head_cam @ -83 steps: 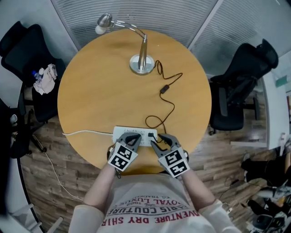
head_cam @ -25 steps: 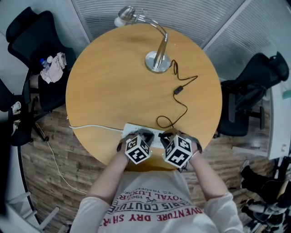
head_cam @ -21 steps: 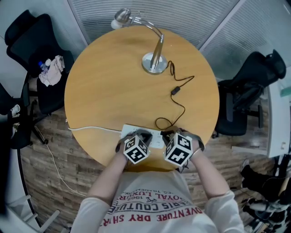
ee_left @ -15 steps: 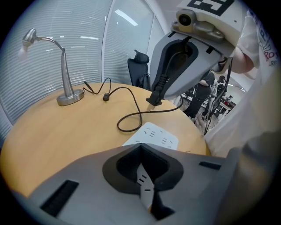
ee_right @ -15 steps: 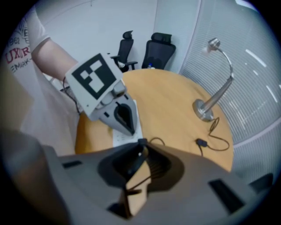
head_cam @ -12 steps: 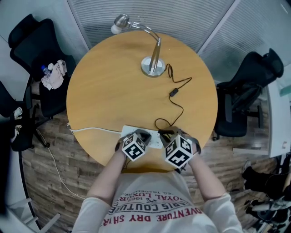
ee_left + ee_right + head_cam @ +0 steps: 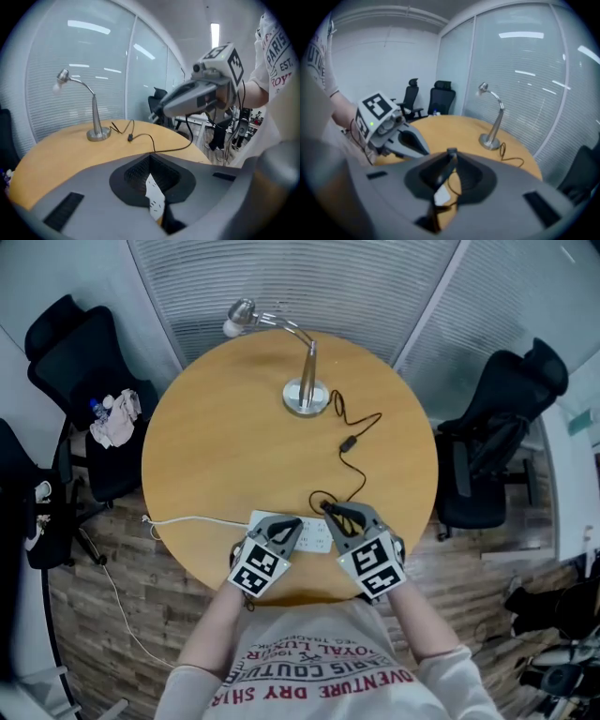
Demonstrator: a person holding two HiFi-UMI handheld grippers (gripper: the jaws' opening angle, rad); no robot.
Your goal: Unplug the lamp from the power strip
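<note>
The silver desk lamp stands at the far side of the round wooden table. Its thin black cord runs past an inline switch toward me. My right gripper is shut on the cord's black plug, held just above the white power strip. In the right gripper view the strip shows below the plug. My left gripper is shut, its tips resting on the strip at the table's near edge.
The strip's white cable runs left off the table edge to the wood floor. Black office chairs stand at the left and right; a cloth lies on the left one. Blinds cover the glass wall behind.
Both grippers have tilted from steeply downward to flatter. The right one has drawn up and back with the black plug, and the cord's loop has followed it. The left stays on the strip.
</note>
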